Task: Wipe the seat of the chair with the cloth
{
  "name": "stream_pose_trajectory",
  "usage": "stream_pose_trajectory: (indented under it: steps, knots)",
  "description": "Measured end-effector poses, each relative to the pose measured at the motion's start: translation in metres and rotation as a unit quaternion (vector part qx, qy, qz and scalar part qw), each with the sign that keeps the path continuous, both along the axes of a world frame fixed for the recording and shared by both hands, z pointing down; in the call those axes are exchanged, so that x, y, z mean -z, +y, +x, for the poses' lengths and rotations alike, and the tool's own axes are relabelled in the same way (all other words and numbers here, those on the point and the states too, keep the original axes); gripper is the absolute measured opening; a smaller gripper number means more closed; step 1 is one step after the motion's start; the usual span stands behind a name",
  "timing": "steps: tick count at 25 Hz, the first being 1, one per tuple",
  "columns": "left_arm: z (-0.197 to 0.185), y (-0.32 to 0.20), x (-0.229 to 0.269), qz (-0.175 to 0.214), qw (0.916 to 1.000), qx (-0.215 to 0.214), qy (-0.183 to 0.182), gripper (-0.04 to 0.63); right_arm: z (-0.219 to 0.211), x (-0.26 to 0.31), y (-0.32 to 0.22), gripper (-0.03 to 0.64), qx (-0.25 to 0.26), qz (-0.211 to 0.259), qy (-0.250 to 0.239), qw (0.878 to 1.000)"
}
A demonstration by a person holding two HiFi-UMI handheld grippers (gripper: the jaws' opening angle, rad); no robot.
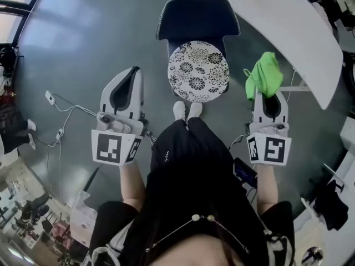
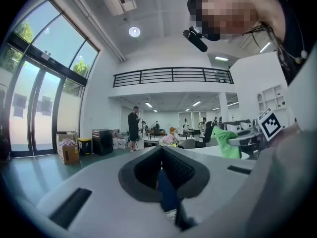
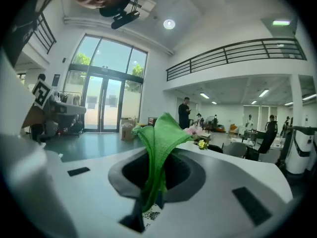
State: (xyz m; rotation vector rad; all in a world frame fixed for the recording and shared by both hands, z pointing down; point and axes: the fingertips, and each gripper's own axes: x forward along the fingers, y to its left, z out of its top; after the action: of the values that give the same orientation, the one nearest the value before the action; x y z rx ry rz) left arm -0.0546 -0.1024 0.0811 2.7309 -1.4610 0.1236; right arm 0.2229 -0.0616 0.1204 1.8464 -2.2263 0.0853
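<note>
Right of the chair (image 1: 198, 18), the right claw (image 1: 267, 96) pinched the green cloth (image 1: 265, 73); the left claw (image 1: 135, 72) was pressed together, empty.

Cushion (image 1: 198, 71) apparently on chair (image 1: 198, 16), table (image 1: 277, 24) right

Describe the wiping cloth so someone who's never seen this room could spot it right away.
Start at the dark blue chair with the round black-and-white floral cushion, straight in front of the person. Just right of it, the right gripper pinches the cloth. It is the only bright green thing there, a bunched handful poking out past the gripper.
</note>
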Motion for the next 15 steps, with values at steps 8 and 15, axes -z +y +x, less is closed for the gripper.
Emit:
stream_pose_trajectory:
  steps: [8,15]
  knots:
    - [-0.013,0.024,0.040,0.038,0.9990,0.023,0.007,0.005,0.030,0.063,0.038,0.049,-0.082,0.059,-0.076,0.992]
    - [-0.028,0.034,0.068,0.076,0.9961,0.044,0.014,0.005,0.033,0.083,0.052,0.049,-0.081,0.080,-0.083,0.990]
